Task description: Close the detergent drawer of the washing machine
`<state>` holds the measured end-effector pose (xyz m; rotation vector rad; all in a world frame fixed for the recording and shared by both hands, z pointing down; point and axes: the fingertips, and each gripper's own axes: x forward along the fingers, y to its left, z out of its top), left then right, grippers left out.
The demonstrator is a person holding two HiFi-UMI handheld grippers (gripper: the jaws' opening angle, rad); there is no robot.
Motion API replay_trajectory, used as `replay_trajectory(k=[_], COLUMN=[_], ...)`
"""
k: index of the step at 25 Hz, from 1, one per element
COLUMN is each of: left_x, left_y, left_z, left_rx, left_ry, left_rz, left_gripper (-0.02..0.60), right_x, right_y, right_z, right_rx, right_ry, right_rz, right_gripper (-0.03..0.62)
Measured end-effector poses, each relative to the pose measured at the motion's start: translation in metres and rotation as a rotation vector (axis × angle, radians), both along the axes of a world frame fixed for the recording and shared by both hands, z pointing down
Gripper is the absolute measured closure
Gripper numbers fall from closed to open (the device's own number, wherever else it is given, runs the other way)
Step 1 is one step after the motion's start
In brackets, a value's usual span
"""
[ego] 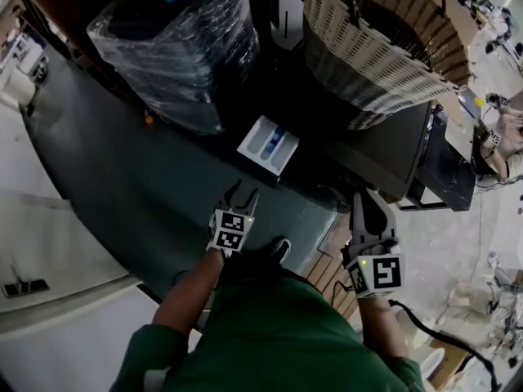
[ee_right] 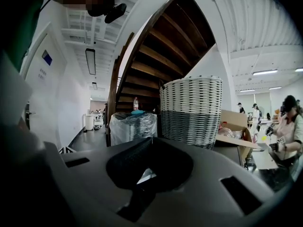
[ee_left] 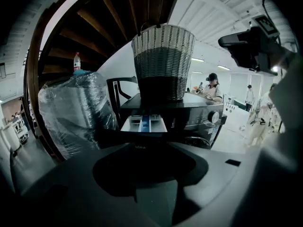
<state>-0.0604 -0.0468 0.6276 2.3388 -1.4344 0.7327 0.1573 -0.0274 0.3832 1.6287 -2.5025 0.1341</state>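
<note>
The white detergent drawer [ego: 268,144] with a blue middle compartment stands pulled out of the dark washing machine [ego: 392,149]. In the left gripper view the drawer [ee_left: 143,124] lies straight ahead, a short way off. My left gripper [ego: 243,190] hovers just in front of the drawer, its two fingers spread open and holding nothing, apart from the drawer. My right gripper [ego: 372,201] hangs lower right, by the machine's front, with its fingers together and nothing between them. The right gripper view does not show the drawer.
A tall woven laundry basket [ego: 376,39] stands on the machine's top. A dark bulky object wrapped in clear film [ego: 180,43] stands left of the machine. A wooden stair [ee_right: 161,56] rises behind. A cardboard box [ee_right: 234,131] and people are at the right.
</note>
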Motion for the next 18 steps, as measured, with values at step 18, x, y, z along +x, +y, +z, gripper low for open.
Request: replay_trajectory(k=[18], left_x=[0.015], left_y=[-0.048], left_z=[0.062], left_rx=[-0.124], left_ry=[0.041], left_rz=[0.117], left_gripper=[0.385], right_x=[-0.004], right_y=[-0.013], right_z=[0.029], right_rx=[-0.163], right_ry=[0.102], right_rz=[0.185], right_gripper=[0.571])
